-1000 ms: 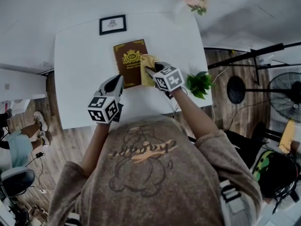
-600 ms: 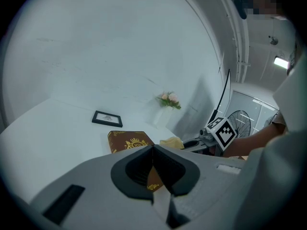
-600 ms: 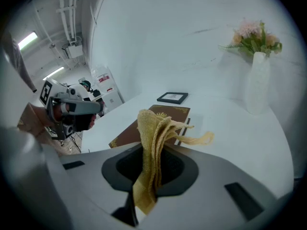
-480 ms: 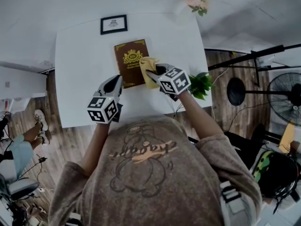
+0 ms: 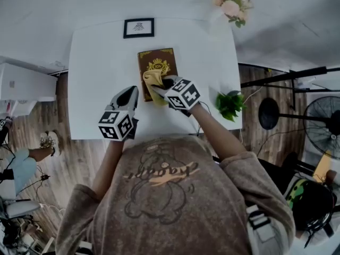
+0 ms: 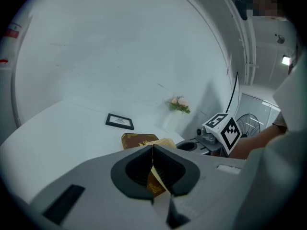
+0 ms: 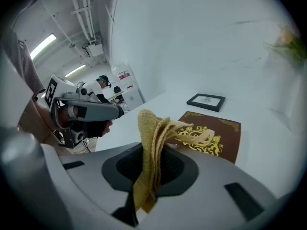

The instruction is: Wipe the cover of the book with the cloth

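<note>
A brown book (image 5: 158, 64) with a gold crest lies on the white table (image 5: 95, 73); it also shows in the right gripper view (image 7: 218, 134) and the left gripper view (image 6: 135, 140). My right gripper (image 5: 161, 86) is shut on a yellow cloth (image 5: 152, 82), which rests on the lower part of the cover. In its own view the cloth (image 7: 152, 143) rises bunched from between the jaws of the right gripper (image 7: 151, 159). My left gripper (image 5: 129, 95) hovers left of the book near the front edge, its jaws (image 6: 152, 153) pressed together with nothing in them.
A black picture frame (image 5: 138, 27) lies behind the book. A vase of pink flowers (image 5: 231, 5) stands at the back right corner, and a green plant (image 5: 230, 104) at the right edge. A fan (image 5: 324, 118) and stands are on the floor to the right.
My right gripper has carried the cloth leftwards from the book's right edge onto the lower part of the cover. The left gripper has stayed where it was.
</note>
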{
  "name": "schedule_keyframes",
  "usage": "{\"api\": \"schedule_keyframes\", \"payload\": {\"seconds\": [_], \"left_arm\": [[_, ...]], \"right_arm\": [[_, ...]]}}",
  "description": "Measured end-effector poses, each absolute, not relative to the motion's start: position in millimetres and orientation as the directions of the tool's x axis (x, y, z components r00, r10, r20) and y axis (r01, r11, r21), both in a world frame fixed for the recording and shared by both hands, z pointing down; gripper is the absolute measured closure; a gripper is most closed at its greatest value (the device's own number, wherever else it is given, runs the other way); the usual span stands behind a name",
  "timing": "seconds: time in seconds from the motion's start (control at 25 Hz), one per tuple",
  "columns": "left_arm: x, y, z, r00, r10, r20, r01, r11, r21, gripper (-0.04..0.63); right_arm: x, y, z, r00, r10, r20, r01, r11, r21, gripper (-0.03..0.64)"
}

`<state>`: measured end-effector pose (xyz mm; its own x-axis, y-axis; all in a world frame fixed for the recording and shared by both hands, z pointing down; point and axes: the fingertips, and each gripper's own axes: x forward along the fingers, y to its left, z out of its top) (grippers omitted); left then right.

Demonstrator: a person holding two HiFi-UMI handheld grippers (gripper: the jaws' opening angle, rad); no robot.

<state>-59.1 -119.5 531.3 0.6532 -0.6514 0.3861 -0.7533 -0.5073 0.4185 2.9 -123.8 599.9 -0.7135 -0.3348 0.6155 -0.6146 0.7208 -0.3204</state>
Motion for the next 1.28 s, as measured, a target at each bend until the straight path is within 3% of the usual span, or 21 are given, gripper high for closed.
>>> {"api": "schedule_keyframes", "payload": {"seconds": [0.44, 1.28], "left_arm": [[-87, -121, 536, 0.597, -0.695, 0.399, -0.793, -0.436, 0.426, 0.591], [-83, -126, 534, 0.613, -0.684, 0.396, -0.779, -0.439, 0.447, 0.591]], "right_arm": [[-37, -130, 618, -0.716, -0.254, 0.65, -0.544, 0.786, -0.292, 0.551], [7, -187, 627, -0.646, -0.345, 0.681, -0.63, 0.745, -0.221, 0.551]]}}
